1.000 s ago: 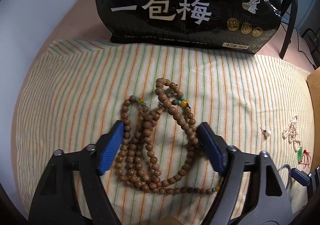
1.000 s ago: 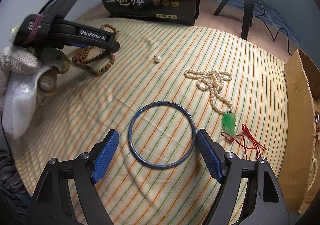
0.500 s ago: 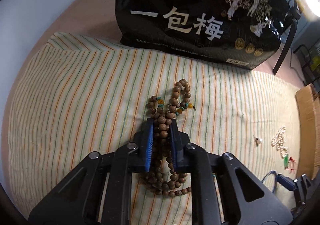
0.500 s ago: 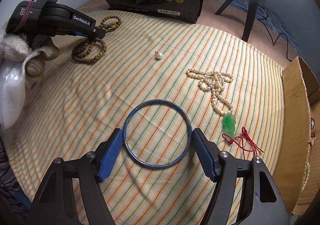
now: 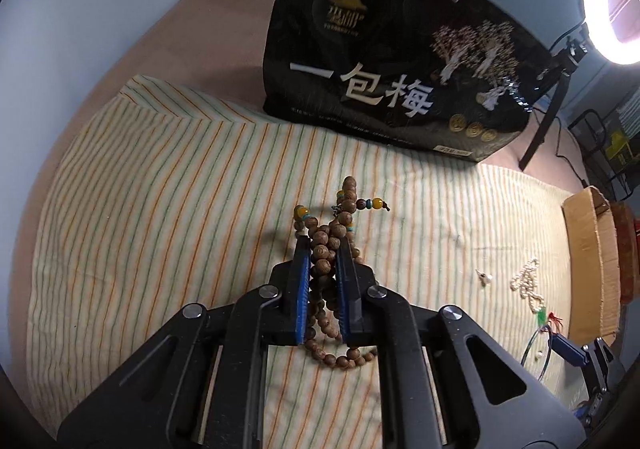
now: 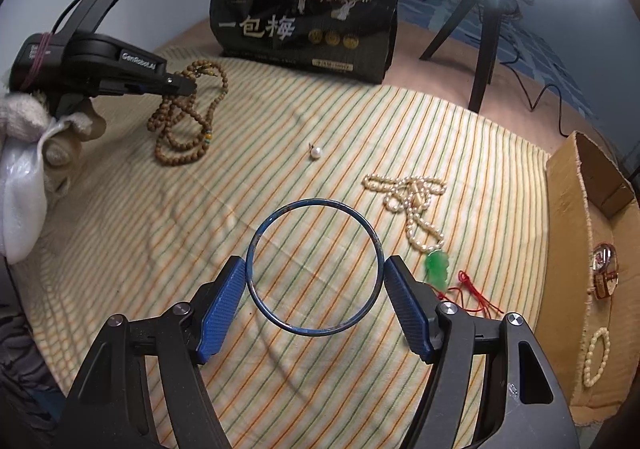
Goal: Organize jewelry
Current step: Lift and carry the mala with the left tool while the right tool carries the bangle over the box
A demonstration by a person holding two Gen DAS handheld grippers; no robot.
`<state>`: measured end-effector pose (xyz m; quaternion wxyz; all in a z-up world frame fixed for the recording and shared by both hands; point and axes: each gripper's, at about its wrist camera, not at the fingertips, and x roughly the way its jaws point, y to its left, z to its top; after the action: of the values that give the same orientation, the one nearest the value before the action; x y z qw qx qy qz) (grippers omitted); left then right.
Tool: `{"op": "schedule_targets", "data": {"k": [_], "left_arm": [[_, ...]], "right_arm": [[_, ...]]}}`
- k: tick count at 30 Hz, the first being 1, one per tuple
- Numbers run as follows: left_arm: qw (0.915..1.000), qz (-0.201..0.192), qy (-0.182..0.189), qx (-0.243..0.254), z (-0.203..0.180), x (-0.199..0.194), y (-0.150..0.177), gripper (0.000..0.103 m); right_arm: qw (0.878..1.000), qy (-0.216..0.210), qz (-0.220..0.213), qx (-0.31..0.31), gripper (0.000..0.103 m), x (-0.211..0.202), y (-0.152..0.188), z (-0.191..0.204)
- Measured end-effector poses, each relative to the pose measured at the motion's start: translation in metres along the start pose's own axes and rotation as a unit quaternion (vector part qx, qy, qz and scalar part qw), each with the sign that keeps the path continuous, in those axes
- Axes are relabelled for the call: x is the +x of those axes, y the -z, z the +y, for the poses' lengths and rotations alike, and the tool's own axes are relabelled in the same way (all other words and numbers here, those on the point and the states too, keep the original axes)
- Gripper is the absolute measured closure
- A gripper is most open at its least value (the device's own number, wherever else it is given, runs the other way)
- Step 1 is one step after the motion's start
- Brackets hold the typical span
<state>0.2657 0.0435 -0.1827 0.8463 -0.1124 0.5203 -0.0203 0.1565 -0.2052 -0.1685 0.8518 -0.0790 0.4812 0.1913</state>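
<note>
My left gripper is shut on the brown wooden bead necklace and holds it off the striped cloth; its loops hang down, as the right wrist view also shows. My right gripper grips the thin blue bangle across its width, both blue pads touching the ring, which is raised above the cloth. A loose pearl, a pearl necklace with a green jade pendant and a red cord lie on the cloth.
A striped cloth covers the table. A black snack bag stands at the back. A cardboard box at the right holds a watch and a pearl bracelet. A tripod stands behind.
My left gripper shut on the bead necklace and lifted it off the cloth. My right gripper closed in until its pads met the blue bangle and raised it.
</note>
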Motion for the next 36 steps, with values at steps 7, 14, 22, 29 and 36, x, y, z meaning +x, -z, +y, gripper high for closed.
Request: {"op": "schedule_targets", "data": {"k": [7, 14, 22, 29, 36], "left_arm": [[0.9994, -0.027, 0.018, 0.012, -0.004, -0.043, 0.004, 0.094], [0.9973, -0.055, 0.038, 0.031, -0.024, -0.075, 0.007, 0.095], [0.9931, -0.079, 0.068, 0.054, -0.059, -0.106, 0.014, 0.095], [0.9867, -0.089, 0.104, 0.087, -0.103, -0.127, 0.022, 0.095], [0.9763, -0.089, 0.153, 0.124, -0.16, -0.143, 0.031, 0.095]], "right_arm": [[1.0, 0.003, -0.019, 0.008, 0.032, -0.022, 0.002, -0.005], [0.998, 0.008, -0.042, 0.034, 0.032, -0.047, 0.0, -0.027], [0.996, 0.017, -0.069, 0.061, 0.032, -0.082, -0.001, -0.057], [0.991, 0.037, -0.091, 0.093, 0.032, -0.112, -0.002, -0.093], [0.984, 0.061, -0.105, 0.13, 0.032, -0.135, 0.002, -0.133]]}}
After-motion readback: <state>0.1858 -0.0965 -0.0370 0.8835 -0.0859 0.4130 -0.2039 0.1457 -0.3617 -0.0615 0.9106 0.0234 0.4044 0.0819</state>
